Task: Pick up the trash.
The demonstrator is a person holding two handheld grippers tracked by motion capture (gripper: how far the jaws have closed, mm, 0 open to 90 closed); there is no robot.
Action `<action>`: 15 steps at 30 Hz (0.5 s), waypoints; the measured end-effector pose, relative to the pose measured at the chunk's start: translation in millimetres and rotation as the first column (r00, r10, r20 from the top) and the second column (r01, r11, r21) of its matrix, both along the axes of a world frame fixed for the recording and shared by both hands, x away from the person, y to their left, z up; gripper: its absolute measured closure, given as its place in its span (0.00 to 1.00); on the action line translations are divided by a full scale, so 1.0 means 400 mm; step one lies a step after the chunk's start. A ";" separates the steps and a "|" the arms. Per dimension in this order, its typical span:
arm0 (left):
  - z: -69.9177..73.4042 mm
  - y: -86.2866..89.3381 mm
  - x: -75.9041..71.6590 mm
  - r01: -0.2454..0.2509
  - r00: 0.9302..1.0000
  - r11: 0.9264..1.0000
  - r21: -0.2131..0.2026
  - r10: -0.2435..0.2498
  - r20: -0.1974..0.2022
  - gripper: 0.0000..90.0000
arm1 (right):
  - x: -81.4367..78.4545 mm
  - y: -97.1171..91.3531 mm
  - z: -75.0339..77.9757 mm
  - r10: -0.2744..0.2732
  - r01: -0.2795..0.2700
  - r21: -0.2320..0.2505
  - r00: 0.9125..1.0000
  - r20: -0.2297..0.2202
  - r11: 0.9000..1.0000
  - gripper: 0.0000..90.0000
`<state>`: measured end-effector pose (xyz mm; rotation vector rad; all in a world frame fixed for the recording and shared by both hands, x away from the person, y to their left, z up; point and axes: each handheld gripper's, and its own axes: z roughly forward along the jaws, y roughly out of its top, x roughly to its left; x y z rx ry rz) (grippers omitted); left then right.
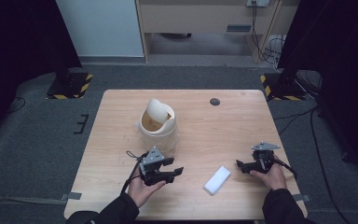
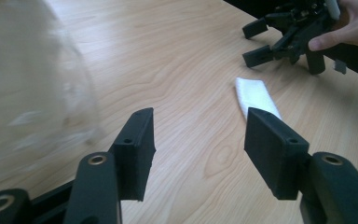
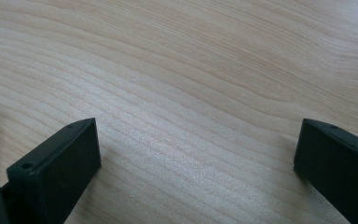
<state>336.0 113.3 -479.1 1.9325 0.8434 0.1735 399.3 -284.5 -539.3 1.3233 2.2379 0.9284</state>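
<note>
Forearms in dark sleeves enter nearest the camera in the high view, each hand carrying a gripper over the table [image 1: 242, 116], the largest thing in the scene and the surface on which everything rests. All places below are given relative to the small bin [image 1: 157, 123], a cream-coloured container with a swing lid that stands upright on the table's left half, its lid tipped so that the opening faces up, presumably ready to receive something. The left gripper [image 1: 173, 167] hovers just in front of the bin, on the person's side, with its jaws spread apart and nothing between them; its own view shows the same gap above bare wood, with the bin's blurred wall [image 2: 28, 93] close beside. The right gripper [image 1: 240, 165] is held well to the right of the bin, jaws likewise wide and empty, as its own view confirms [image 3: 196, 154]. A folded white tissue [image 1: 216, 179] lies flat on the table, to the right of the bin and nearer the person, between the two grippers and touched by neither [image 2: 256, 95]. Judged from this layout, both grippers stand open in readiness to pick up the tissue for the bin.
</note>
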 end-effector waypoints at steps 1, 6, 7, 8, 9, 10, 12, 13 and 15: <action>-0.002 -0.014 0.003 0.010 1.000 1.000 0.002 -0.010 -0.003 0.49 | 0.000 0.000 0.000 -0.001 0.001 0.001 1.000 0.002 1.000 0.01; -0.018 -0.083 0.021 0.056 0.998 0.998 0.013 -0.055 -0.018 0.51 | 0.000 0.000 0.000 0.000 0.000 0.000 1.000 0.001 1.000 0.01; -0.018 -0.083 0.021 0.056 0.998 0.998 0.013 -0.055 -0.018 0.52 | 0.000 0.000 0.000 0.000 0.000 0.000 1.000 0.000 1.000 0.01; -0.026 -0.112 0.029 0.075 0.997 0.997 0.018 -0.074 -0.030 0.53 | 0.000 0.000 0.000 0.000 0.000 0.000 1.000 0.001 1.000 0.01; -0.030 -0.126 0.033 0.082 0.996 0.997 0.014 -0.082 -0.039 0.53 | 0.000 0.000 0.000 -0.001 0.001 0.000 1.000 0.002 1.000 0.01; -0.030 -0.126 0.033 0.082 0.996 0.997 0.014 -0.082 -0.039 0.54 | 0.000 0.000 0.000 -0.001 0.001 0.000 1.000 0.002 1.000 0.01; -0.043 -0.167 0.045 0.099 0.994 0.995 0.016 -0.098 -0.054 0.55 | 0.000 0.000 0.000 0.000 0.000 0.000 1.000 0.000 1.000 0.01; -0.048 -0.183 0.050 0.105 0.993 0.994 0.023 -0.103 -0.060 0.56 | 0.000 0.000 0.000 0.000 0.000 0.000 1.000 0.001 1.000 0.01; -0.056 -0.207 0.058 0.112 0.992 0.993 0.027 -0.110 -0.068 0.57 | 0.000 0.000 0.000 0.000 0.000 0.000 1.000 0.000 1.000 0.01</action>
